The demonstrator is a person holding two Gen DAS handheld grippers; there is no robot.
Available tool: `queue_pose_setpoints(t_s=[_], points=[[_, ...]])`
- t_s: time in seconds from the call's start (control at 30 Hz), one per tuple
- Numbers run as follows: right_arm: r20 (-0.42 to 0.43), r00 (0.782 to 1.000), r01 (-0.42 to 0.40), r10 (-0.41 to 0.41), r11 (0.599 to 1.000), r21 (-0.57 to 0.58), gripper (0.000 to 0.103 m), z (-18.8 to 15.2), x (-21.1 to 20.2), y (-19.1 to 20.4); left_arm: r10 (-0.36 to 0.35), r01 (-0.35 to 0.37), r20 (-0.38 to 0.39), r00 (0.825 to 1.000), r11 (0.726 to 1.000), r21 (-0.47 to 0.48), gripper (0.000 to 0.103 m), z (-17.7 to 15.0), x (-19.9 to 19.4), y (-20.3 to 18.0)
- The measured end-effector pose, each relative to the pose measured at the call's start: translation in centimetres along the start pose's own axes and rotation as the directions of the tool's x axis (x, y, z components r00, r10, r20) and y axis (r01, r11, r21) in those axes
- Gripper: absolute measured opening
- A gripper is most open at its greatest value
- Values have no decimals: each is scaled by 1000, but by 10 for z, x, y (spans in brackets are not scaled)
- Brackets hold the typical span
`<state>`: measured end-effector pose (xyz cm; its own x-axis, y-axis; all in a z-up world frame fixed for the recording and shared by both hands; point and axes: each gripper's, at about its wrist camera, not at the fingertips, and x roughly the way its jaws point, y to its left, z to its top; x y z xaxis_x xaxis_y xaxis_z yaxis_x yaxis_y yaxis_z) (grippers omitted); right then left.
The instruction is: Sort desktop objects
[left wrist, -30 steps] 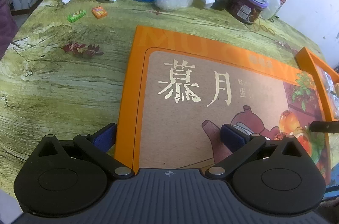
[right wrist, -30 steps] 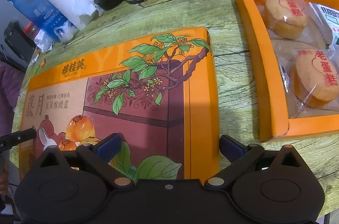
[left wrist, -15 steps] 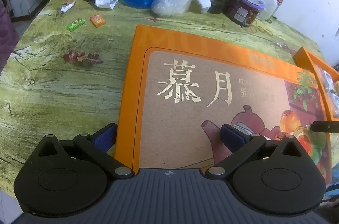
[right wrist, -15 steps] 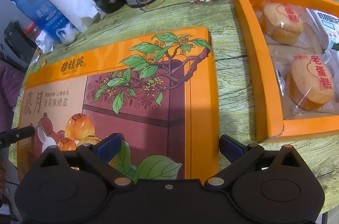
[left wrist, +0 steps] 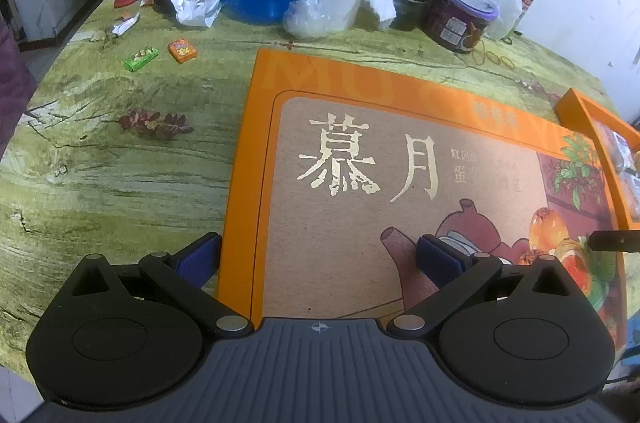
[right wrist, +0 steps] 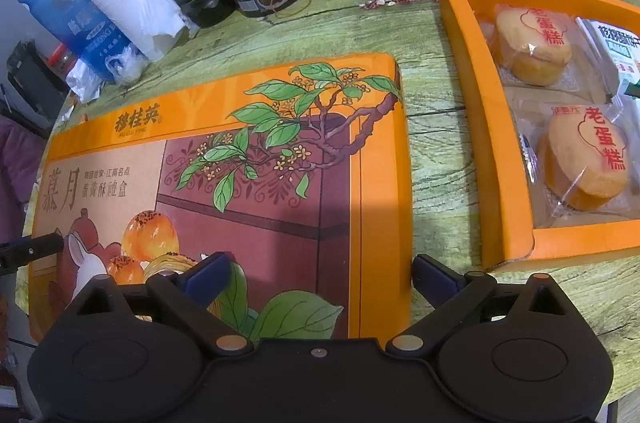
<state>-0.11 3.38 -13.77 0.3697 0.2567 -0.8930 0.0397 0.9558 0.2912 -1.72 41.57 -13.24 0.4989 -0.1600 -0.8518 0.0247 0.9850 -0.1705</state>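
Your left gripper (left wrist: 318, 259) has its jaws wide apart, straddling the left edge of the orange lid (left wrist: 400, 163), which lies flat on the table (left wrist: 100, 151). Your right gripper (right wrist: 320, 279) is just as wide apart over the lid's right edge. Neither clamps anything. The tray (right wrist: 496, 151) holding two wrapped cakes (right wrist: 532, 43) sits just right of the lid, apart from it.

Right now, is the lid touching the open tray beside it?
Apart. The right wrist view shows a strip of bare table between the lid and the tray.
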Motion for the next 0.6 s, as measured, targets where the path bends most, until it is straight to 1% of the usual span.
queue_pose_setpoints(t_s=[0.6], points=[[12,1000,2,-2,1000,-9,96,7,-3,-1,4,-4,15,1000,1000,7,103,8,0,-4]])
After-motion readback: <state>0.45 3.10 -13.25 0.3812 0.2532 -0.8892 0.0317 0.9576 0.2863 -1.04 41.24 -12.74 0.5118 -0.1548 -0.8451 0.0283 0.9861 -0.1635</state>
